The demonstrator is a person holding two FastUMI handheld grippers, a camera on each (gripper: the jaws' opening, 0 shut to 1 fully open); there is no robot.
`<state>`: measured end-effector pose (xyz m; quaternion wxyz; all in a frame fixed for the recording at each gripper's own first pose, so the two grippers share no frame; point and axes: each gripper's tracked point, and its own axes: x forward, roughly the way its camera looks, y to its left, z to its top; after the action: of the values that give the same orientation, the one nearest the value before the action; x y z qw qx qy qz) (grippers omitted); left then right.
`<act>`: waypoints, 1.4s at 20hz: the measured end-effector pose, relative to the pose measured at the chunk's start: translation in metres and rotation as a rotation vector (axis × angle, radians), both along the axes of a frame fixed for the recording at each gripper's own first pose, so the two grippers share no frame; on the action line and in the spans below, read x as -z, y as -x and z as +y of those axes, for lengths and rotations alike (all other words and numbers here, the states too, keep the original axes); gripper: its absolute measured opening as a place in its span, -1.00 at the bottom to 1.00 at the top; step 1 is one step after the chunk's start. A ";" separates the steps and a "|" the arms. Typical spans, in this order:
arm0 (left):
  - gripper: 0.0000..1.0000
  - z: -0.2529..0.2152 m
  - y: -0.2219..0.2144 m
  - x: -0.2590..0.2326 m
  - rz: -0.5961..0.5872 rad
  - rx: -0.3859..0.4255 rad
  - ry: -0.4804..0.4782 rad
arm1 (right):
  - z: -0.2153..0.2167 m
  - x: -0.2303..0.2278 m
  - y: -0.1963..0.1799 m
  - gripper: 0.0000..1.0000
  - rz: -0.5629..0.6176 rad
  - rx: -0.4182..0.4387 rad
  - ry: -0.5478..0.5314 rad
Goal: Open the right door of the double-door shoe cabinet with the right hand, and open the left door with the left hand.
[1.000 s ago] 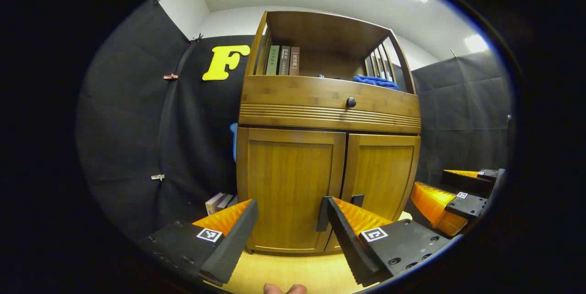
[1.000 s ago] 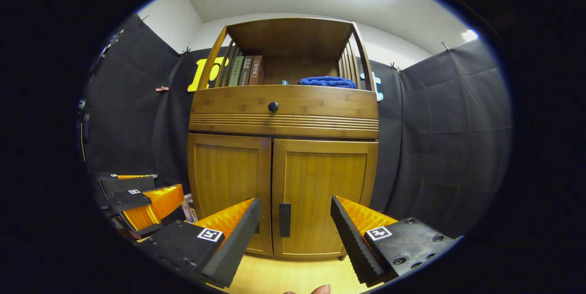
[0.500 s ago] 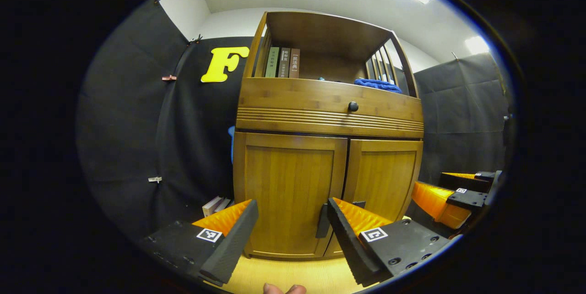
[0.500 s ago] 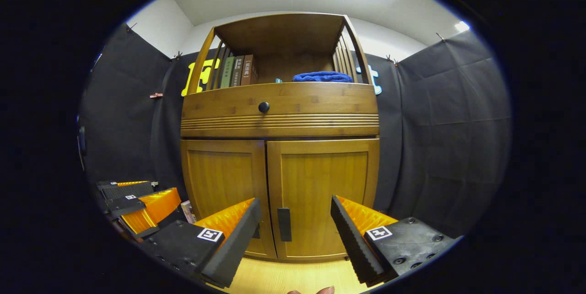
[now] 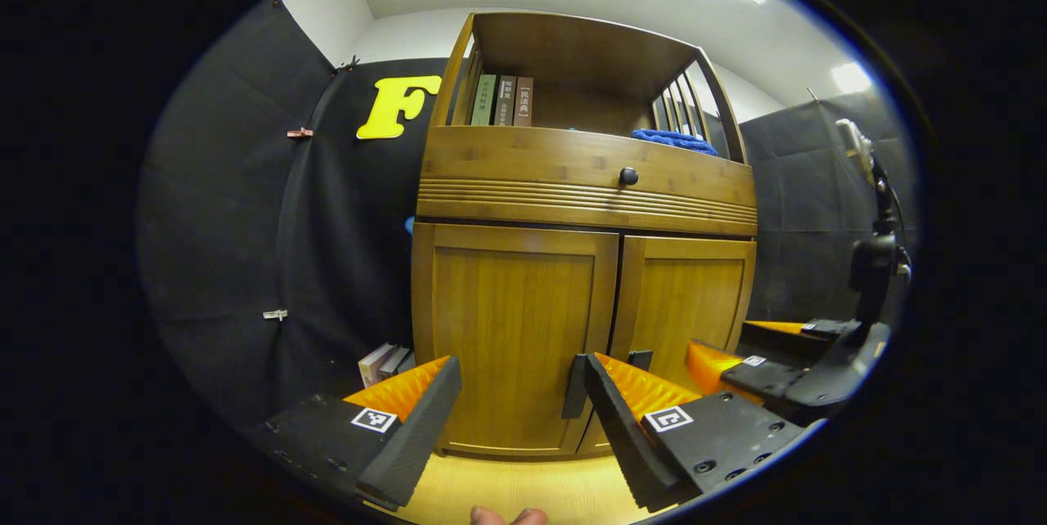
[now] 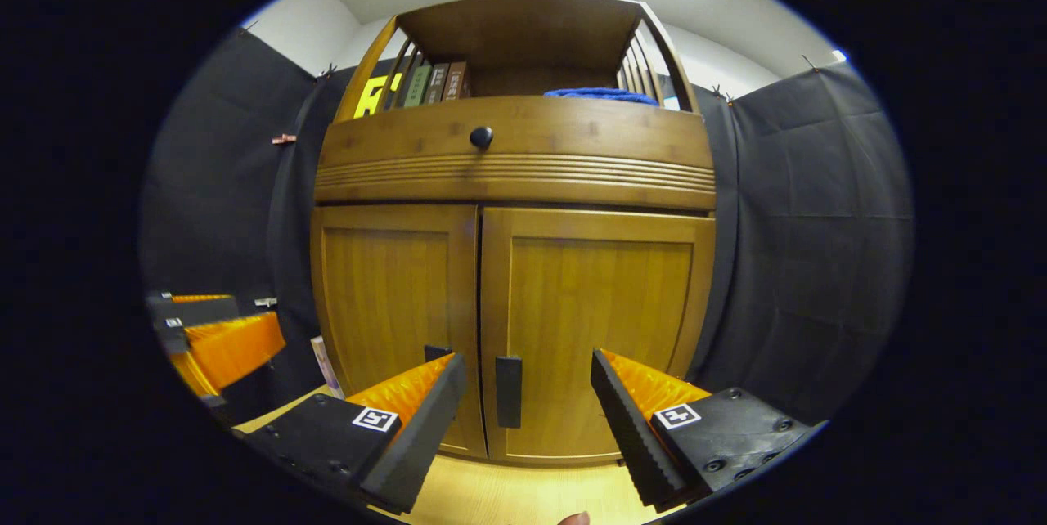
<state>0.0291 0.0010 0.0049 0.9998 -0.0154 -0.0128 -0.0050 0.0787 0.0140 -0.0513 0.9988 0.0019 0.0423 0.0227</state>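
Facing the shoe cabinet [image 6: 515, 181], both doors shut. We hold the right gripper [image 6: 527, 419] w/ fingers spread, released, right door [image 6: 597, 329] handle [image 6: 508, 392] between them, not touched. Left gripper [image 5: 519, 419] also spread, empty, near left door [image 5: 515, 337] handle [image 5: 574, 386].

Right gripper [image 6: 527, 402] nearer the shoe cabinet [image 6: 511, 263], black handle [image 6: 508, 391] now framed between its spread fingers [image 6: 417, 427].

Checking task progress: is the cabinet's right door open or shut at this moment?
Shut. The right door sits flush beside the left door, only a thin seam between them; the right gripper is open, short of its handle.
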 end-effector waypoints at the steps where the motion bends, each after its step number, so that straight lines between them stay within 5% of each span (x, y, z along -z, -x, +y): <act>1: 0.88 0.001 0.001 0.000 0.000 -0.004 0.001 | 0.004 0.013 -0.006 0.95 0.018 -0.010 0.006; 11: 0.88 0.013 -0.001 0.005 0.005 -0.036 0.016 | 0.014 0.098 -0.074 0.92 0.183 -0.003 -0.036; 16: 0.89 0.014 -0.011 0.010 0.013 -0.022 0.013 | 0.016 0.119 -0.095 0.49 0.220 0.022 -0.063; 17: 0.88 0.013 -0.012 0.011 0.016 -0.019 0.012 | 0.018 0.120 -0.095 0.18 0.221 0.013 -0.066; 18: 0.89 0.013 -0.014 0.011 0.017 -0.016 0.011 | 0.020 0.122 -0.102 0.22 0.219 0.003 -0.057; 19: 0.89 0.013 -0.014 0.012 0.018 -0.016 0.013 | 0.017 0.125 -0.102 -0.16 0.225 -0.001 -0.037; 23: 0.89 0.013 -0.015 0.013 0.022 -0.008 0.025 | 0.018 0.129 -0.101 -0.30 0.231 -0.017 -0.072; 24: 0.88 0.013 -0.013 0.014 0.023 -0.007 0.025 | 0.019 0.133 -0.102 -0.50 0.249 -0.023 -0.084; 28: 0.88 0.012 -0.004 0.017 0.030 0.001 0.027 | 0.019 0.126 -0.091 -0.45 0.249 -0.065 -0.098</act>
<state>0.0330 0.0134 -0.0116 0.9996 -0.0290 0.0020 -0.0050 0.1701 0.0327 -0.1775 0.9834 0.0523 0.1646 0.0565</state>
